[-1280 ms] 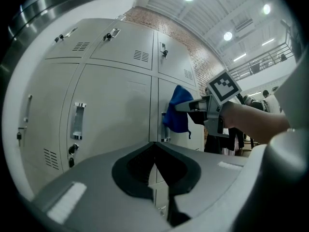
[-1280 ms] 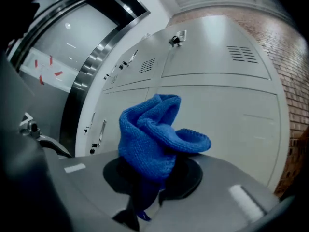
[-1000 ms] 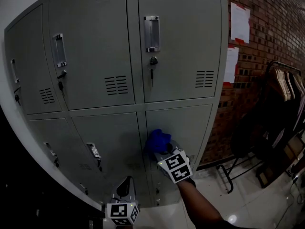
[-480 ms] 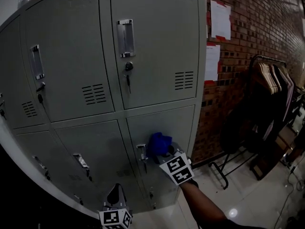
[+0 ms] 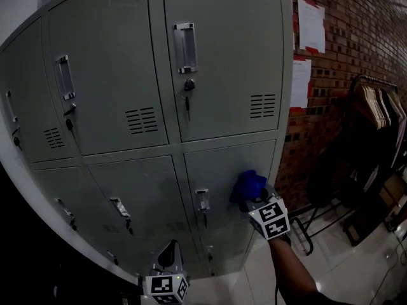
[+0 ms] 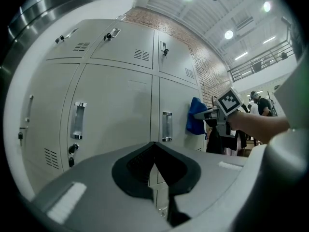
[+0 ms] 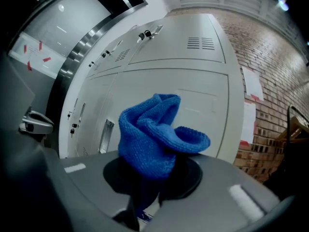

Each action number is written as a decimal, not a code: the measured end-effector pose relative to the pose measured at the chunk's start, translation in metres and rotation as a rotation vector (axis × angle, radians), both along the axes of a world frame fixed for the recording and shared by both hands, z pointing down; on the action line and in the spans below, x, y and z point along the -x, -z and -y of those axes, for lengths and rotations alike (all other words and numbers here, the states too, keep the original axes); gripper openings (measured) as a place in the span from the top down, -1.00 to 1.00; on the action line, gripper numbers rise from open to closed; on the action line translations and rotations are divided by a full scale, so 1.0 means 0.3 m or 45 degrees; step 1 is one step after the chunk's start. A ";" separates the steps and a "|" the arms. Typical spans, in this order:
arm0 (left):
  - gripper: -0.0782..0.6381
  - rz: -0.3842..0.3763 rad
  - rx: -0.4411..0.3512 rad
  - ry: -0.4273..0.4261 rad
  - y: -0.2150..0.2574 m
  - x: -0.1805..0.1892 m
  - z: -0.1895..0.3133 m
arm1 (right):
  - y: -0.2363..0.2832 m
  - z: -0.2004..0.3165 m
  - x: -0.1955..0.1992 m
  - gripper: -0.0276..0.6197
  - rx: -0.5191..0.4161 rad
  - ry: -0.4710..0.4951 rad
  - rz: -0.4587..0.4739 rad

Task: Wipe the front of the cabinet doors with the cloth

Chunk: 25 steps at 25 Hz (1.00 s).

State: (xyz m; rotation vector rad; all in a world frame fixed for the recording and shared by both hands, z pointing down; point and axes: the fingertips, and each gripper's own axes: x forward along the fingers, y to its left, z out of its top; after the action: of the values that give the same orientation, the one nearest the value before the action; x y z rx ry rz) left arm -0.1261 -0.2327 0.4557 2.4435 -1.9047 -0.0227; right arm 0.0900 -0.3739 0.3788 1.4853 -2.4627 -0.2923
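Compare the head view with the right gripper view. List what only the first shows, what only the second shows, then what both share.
Only the head view shows the left gripper low in front of the cabinet, the marker cube behind the cloth, and the person's forearm.

Only the right gripper view shows the right gripper with its jaws clamped on the cloth's lower end, and the cloth's knitted weave.

Both show the blue cloth, the grey cabinet doors, and papers on the brick wall.
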 end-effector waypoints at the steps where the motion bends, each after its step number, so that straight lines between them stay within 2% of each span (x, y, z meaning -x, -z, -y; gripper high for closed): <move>1: 0.73 0.002 0.002 0.002 0.002 -0.005 -0.003 | -0.006 0.003 -0.023 0.68 -0.001 -0.020 -0.004; 8: 0.73 0.009 0.004 0.006 0.005 -0.028 -0.019 | -0.053 0.030 -0.219 0.68 0.029 -0.161 0.010; 14: 0.73 0.016 -0.014 -0.004 0.027 -0.065 -0.033 | -0.066 0.037 -0.293 0.67 0.040 -0.217 -0.016; 19: 0.73 0.012 0.004 -0.016 0.010 -0.078 -0.042 | -0.038 0.002 -0.275 0.67 0.009 -0.188 0.152; 22: 0.73 0.013 0.007 -0.019 0.002 -0.080 -0.046 | -0.031 -0.039 -0.198 0.67 -0.007 -0.126 0.155; 25: 0.73 0.011 0.000 -0.015 0.006 -0.074 -0.047 | -0.057 -0.071 -0.064 0.67 0.001 -0.023 0.129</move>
State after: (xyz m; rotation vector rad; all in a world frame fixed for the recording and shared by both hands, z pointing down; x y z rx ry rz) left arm -0.1040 -0.2186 0.4537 2.4590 -1.8931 -0.0117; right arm 0.1091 -0.3527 0.3959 1.5572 -2.5255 -0.2178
